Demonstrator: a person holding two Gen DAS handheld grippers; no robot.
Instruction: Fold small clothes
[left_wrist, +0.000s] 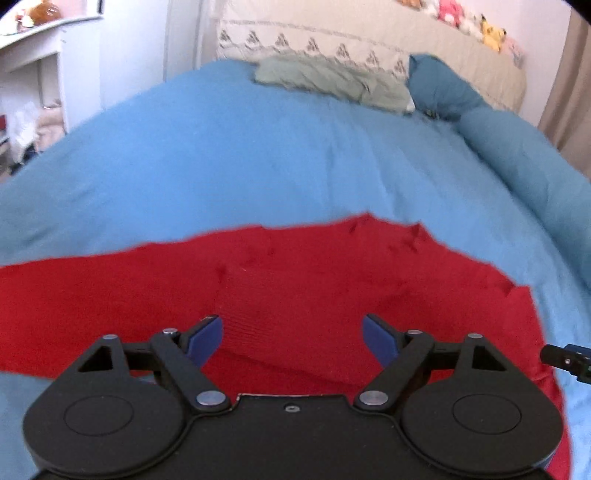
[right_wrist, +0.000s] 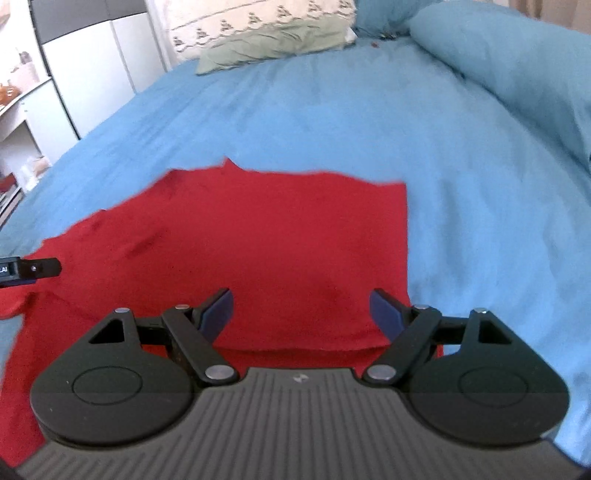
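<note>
Two grippers held apart over a red garment on a blue bed

Two grippers hover above one red garment (left_wrist: 295, 280), which lies spread on the blue bedcover (left_wrist: 221, 158). Seen from the left wrist, the left gripper (left_wrist: 292, 338) has its blue-padded fingers spread wide, nothing between them, with red cloth showing through the gap. A ribbed, doubled layer of the garment sits right under that gap, its folded edge running toward 4 o'clock. The cloth reaches out to 9 o'clock as a long strip and ends in a ragged upper edge at 12 o'clock. At 3 o'clock a black part of the right gripper (left_wrist: 565, 360) pokes into the frame, just beside the garment's right border.

Seen from the right wrist, the right gripper (right_wrist: 302, 312) is likewise spread wide and holds nothing. The garment (right_wrist: 280, 243) fills the middle of that view, its straight side edge dropping toward the right finger at 3 o'clock. A fold line crosses just below the fingertips. The tip of the left gripper (right_wrist: 29, 271) shows at 9 o'clock, over red cloth.

Far off at 12 o'clock lie a green pillow (left_wrist: 332, 83) and a patterned white pillow (left_wrist: 314, 44), and a rolled blue duvet (right_wrist: 517, 74) runs along 2 o'clock.
</note>
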